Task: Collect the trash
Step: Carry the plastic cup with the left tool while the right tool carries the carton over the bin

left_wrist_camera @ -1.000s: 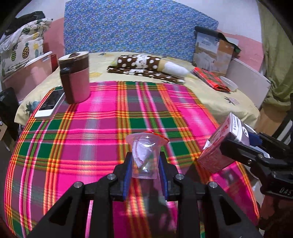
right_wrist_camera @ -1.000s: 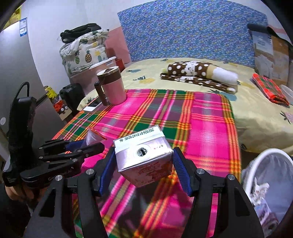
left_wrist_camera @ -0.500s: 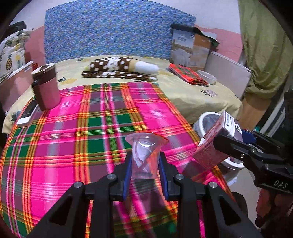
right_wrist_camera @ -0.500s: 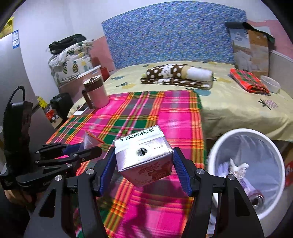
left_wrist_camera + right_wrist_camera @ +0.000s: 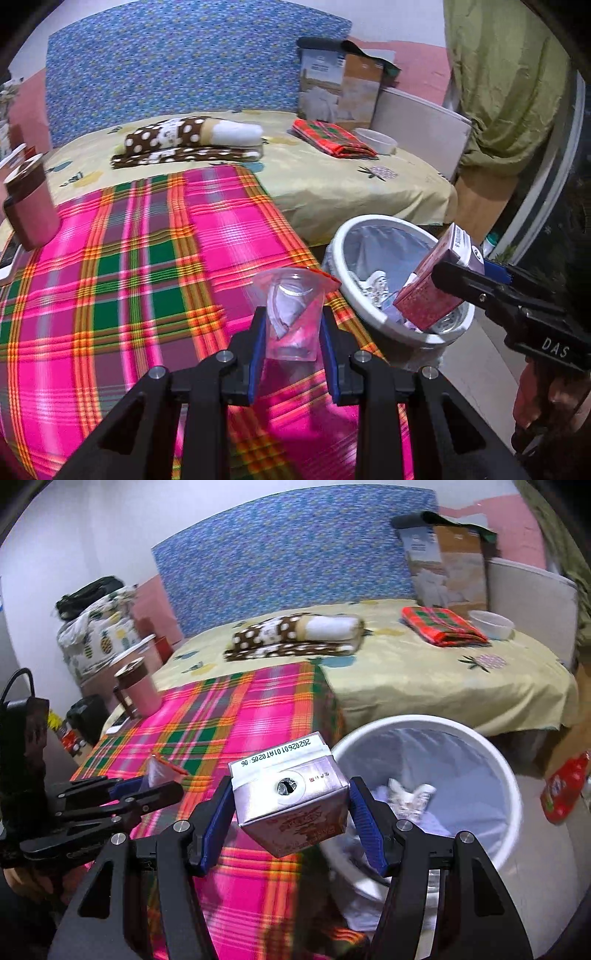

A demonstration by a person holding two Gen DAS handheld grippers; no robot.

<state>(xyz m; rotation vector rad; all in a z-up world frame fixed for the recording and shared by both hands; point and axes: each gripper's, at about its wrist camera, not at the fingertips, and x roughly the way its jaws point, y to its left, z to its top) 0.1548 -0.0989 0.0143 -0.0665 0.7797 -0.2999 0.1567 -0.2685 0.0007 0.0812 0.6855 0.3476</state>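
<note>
**Now both grippers carry trash beside the bin**

Clearly, the left gripper (image 5: 292, 334) pinches a clear plastic cup (image 5: 293, 314) between its blue pads, one pad on each side of the cup's wall. The cup stands roughly upright and holds a scrap of white paper; a bit of red wrapper sticks out at its rim. It hangs above the pink plaid cloth (image 5: 122, 280) that covers the near part of the bed (image 5: 351, 181).

The right gripper (image 5: 291, 825) clamps a small drink carton (image 5: 290, 799), its pads pressing the two sides. The carton is tilted, its silver top with a punched straw hole facing the camera (a printed date code runs along the top fold). In the left wrist view the same carton (image 5: 436, 284) hangs over the near rim of the white bin (image 5: 343, 254).

The bin (image 5: 506, 775) stands on the floor just beside the edge of the bed, lined with a pale bag, and crumpled white paper lies inside it.

Farther back on the plaid cloth stands a pink mug (image 5: 138, 690) with a brown lid. On the yellow sheet lie a brown polka-dot bundle (image 5: 184, 142), a folded red plaid cloth (image 5: 332, 142) and a white bowl (image 5: 491, 624). A red packet (image 5: 563, 792) lies on the floor to the right of the bin.
</note>
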